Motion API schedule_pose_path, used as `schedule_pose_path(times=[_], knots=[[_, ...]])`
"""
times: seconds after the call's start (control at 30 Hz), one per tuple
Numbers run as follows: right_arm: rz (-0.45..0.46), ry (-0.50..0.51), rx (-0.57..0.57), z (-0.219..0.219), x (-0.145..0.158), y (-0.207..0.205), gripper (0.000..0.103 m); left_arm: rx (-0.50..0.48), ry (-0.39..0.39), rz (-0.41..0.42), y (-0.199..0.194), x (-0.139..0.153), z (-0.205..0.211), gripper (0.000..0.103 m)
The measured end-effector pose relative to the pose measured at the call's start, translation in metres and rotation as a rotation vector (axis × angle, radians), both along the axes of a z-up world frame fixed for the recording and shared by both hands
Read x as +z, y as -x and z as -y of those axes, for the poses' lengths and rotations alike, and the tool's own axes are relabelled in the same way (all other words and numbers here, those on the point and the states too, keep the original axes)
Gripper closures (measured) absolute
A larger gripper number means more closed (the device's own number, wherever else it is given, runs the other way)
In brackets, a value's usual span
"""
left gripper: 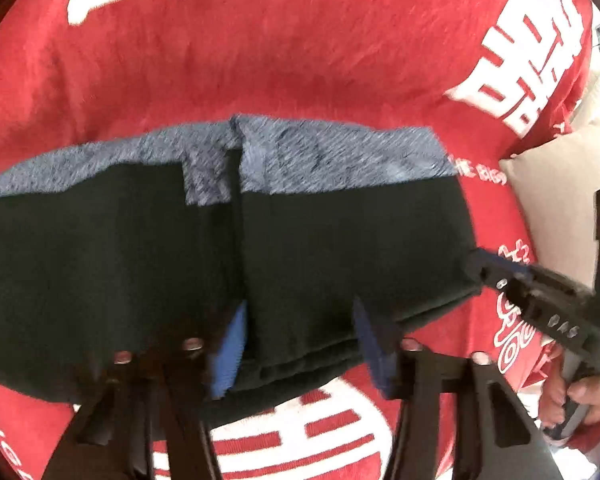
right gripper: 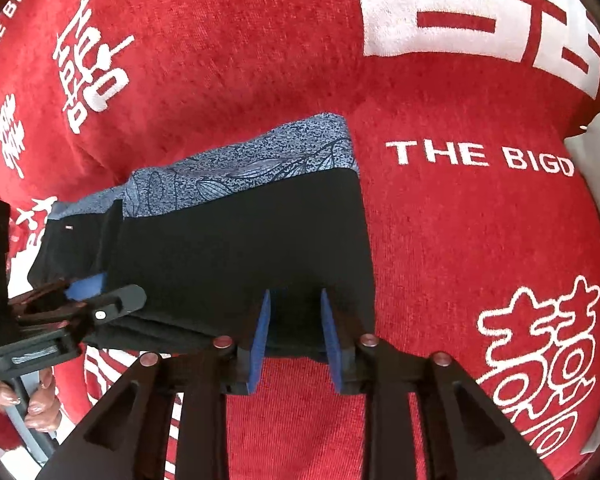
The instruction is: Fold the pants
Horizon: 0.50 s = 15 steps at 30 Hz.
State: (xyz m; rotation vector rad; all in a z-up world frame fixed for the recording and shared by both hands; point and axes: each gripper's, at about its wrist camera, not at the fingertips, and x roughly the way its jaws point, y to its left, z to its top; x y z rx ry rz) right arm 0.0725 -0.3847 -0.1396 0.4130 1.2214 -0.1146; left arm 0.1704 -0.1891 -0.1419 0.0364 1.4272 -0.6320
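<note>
The pants (left gripper: 148,248) are black with a blue-grey leaf-print band along the far edge (right gripper: 236,168). They lie folded on the red blanket. My left gripper (left gripper: 300,344) is open, its blue pads either side of the near folded edge. My right gripper (right gripper: 296,340) is open too, with the right end of the near edge between its pads. Each gripper shows in the other's view: the right one (left gripper: 480,268) at the pants' right corner, the left one (right gripper: 88,292) at the left part of the near edge.
A red blanket (right gripper: 440,240) with white characters and "THE BIGD" lettering covers the surface. A beige cushion (left gripper: 552,200) lies at the right edge. A hand (left gripper: 576,396) holds the right gripper's handle.
</note>
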Motion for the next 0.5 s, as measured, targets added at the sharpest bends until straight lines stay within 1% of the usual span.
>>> schedule_pose_path(times=[0.03, 0.07, 0.1, 0.13, 0.17, 0.23, 0.3, 0.4, 0.43, 0.47, 0.5], knots=[[0.002, -0.001, -0.001, 0.000, 0.000, 0.000, 0.074, 0.003, -0.003, -0.001, -0.001, -0.001, -0.001, 0.066], [0.003, 0.000, -0.003, 0.001, 0.001, 0.001, 0.074, 0.007, -0.008, -0.002, -0.001, -0.001, -0.003, 0.079], [0.006, 0.001, -0.006, 0.001, 0.002, 0.002, 0.074, 0.009, -0.001, -0.006, -0.002, 0.001, -0.009, 0.081], [0.010, -0.002, -0.008, 0.002, 0.004, 0.003, 0.074, 0.016, 0.016, -0.009, -0.002, 0.004, -0.015, 0.082], [0.013, -0.006, -0.008, 0.003, 0.005, 0.003, 0.074, 0.016, 0.017, -0.008, 0.000, 0.003, -0.018, 0.083], [0.011, -0.003, 0.001, 0.002, 0.005, 0.004, 0.074, -0.003, -0.004, -0.002, 0.008, -0.003, -0.020, 0.083], [0.006, 0.016, 0.015, -0.002, 0.005, 0.003, 0.074, -0.002, -0.007, 0.031, 0.013, -0.003, -0.020, 0.083], [0.000, 0.031, 0.027, -0.004, 0.009, 0.002, 0.070, 0.048, -0.025, 0.042, 0.012, 0.001, -0.020, 0.083], [0.000, 0.029, 0.027, -0.005, 0.010, 0.002, 0.069, 0.054, -0.035, 0.044, 0.012, 0.001, -0.018, 0.081], [-0.001, 0.028, 0.028, -0.005, 0.012, 0.002, 0.066, 0.061, -0.052, 0.056, 0.012, 0.005, -0.017, 0.071], [-0.003, 0.025, 0.029, -0.005, 0.013, 0.002, 0.061, 0.068, -0.068, 0.072, 0.012, 0.007, -0.018, 0.040]])
